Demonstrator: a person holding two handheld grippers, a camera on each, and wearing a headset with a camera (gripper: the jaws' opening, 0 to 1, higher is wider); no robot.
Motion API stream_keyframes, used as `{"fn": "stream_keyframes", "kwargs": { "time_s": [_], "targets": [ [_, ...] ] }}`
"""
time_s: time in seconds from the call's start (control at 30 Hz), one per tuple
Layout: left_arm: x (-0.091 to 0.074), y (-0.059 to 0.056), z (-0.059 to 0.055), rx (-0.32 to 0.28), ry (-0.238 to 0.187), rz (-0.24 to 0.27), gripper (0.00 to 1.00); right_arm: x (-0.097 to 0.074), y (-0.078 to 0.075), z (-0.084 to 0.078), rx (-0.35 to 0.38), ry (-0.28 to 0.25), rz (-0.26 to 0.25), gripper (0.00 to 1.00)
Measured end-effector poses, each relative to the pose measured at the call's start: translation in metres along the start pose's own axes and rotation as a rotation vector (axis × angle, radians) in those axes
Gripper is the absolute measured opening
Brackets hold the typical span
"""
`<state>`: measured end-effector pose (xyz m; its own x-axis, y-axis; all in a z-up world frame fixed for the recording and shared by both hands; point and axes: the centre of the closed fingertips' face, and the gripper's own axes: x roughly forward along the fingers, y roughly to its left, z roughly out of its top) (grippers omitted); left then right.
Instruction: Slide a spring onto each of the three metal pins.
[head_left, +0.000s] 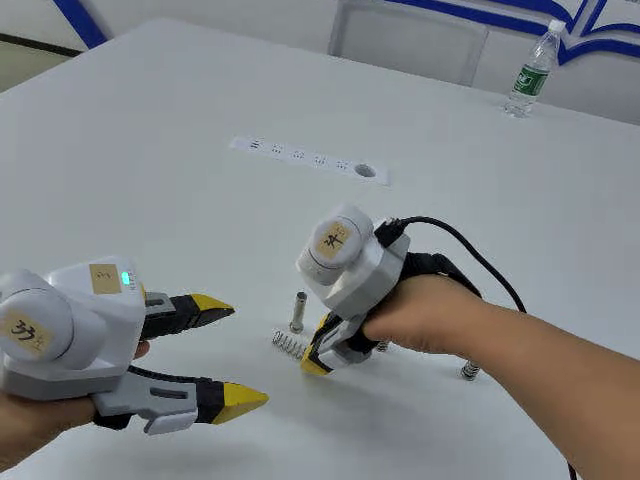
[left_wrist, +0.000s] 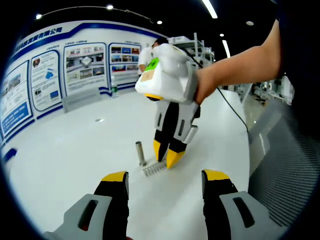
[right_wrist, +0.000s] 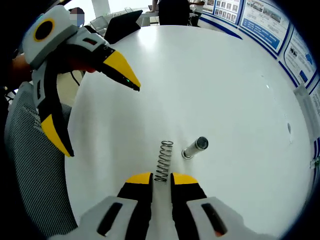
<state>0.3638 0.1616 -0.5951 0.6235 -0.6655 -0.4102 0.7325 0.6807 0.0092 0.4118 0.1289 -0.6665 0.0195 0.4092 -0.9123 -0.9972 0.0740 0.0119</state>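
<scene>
The right gripper (right_wrist: 161, 179) points down at the worktop (head_left: 150, 180). Its jaws are drawn close, and the near end of a spring (right_wrist: 164, 157) lies between their tips; whether they pinch it I cannot tell. The spring lies flat, running straight ahead of the jaws, with a metal pin (right_wrist: 194, 148) upright just right of it. The left gripper (left_wrist: 165, 176) hovers with jaws wide apart and empty, the spring and pin ahead of them.

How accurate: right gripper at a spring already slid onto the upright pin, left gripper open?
Wrong on the spring: it lies flat on the table beside the pin, not on it, per the right gripper view. The right gripper at it and left gripper open stand.
</scene>
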Motion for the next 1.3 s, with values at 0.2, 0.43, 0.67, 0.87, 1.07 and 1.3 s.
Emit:
{"fn": "stream_keyframes", "kwargs": {
  "time_s": [0.2, 0.43, 0.67, 0.87, 1.07, 1.3],
  "targets": [
    [-0.001, 0.000, -0.001, -0.001, 0.001, 0.002, 0.60, 0.004, -0.002, 0.000, -0.006, 0.010, -0.014, 0.13],
    [-0.001, 0.000, -0.002, 0.003, 0.005, 0.002, 0.59, 0.001, 0.003, -0.003, -0.020, 0.023, 0.002, 0.12],
    [0.004, -0.006, 0.000, 0.018, 0.014, -0.022, 0.58, -0.020, 0.013, -0.006, -0.050, 0.017, 0.017, 0.12],
    [0.010, -0.011, 0.006, 0.041, 0.016, -0.048, 0.58, -0.048, 0.017, -0.007, -0.085, -0.008, 0.009, 0.12],
    [0.019, -0.021, 0.016, 0.070, 0.008, -0.089, 0.56, -0.068, 0.024, -0.011, -0.128, -0.013, 0.002, 0.12],
    [0.026, -0.030, 0.021, 0.103, 0.002, -0.129, 0.48, -0.081, 0.037, -0.011, -0.173, -0.007, 0.032, 0.12]
  ]
}}
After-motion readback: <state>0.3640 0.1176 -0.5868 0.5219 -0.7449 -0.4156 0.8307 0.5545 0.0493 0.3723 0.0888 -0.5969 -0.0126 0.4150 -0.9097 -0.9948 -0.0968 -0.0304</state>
